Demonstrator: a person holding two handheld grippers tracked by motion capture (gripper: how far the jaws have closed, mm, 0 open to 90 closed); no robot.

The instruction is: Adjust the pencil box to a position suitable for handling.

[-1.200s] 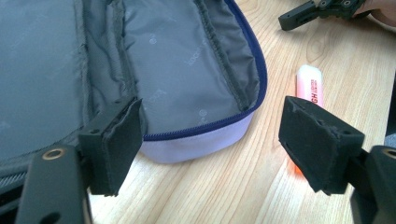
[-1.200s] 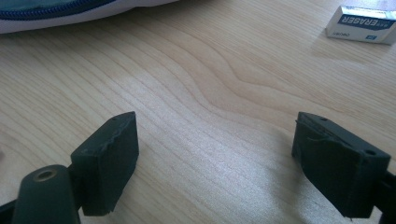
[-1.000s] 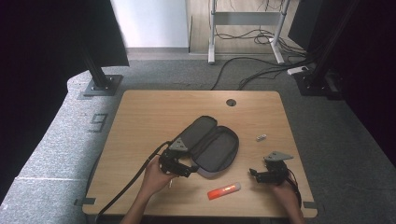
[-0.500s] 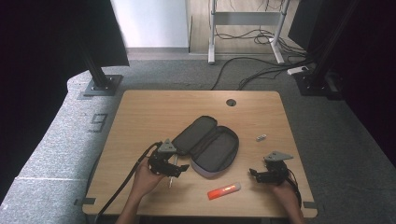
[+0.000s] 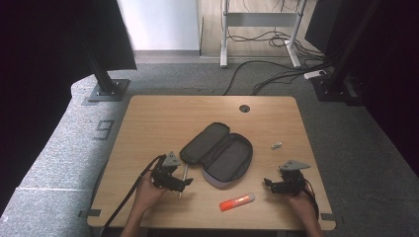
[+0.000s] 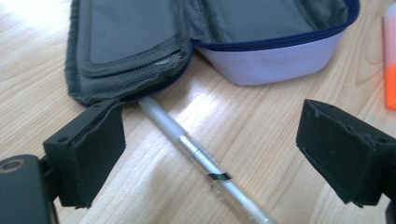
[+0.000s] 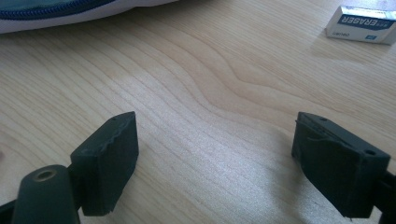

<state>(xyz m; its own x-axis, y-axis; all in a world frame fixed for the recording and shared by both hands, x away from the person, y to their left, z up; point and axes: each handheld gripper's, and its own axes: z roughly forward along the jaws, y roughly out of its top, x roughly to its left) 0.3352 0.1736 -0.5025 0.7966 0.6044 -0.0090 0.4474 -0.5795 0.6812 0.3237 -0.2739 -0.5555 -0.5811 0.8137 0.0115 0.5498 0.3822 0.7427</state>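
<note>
1. The left gripper has its jaws spread wide, and they have just been opening; the pen lies flat on the table between them, touched by neither pad.
2. The right gripper is also spread, with nothing but bare wood between its jaws; it hovers low over the table near the front right corner, well apart from the pen.
3. The pen lies slantwise just beside the open pencil case, its far end touching or tucked under the edge of the case's flap; which of the two cannot be told.
4. An orange-and-white marker lies on the table in front of the case, and a small eraser lies to the right of it.
5. The step in hand looks like lining up on the pen for a pick, presumably to pack it into the case; nothing is held yet.
6. The next move calls for lowering the left jaws astride the barrel near its middle, closing squarely across it so the smooth tube does not roll, then lifting it clear of the flap.
</note>
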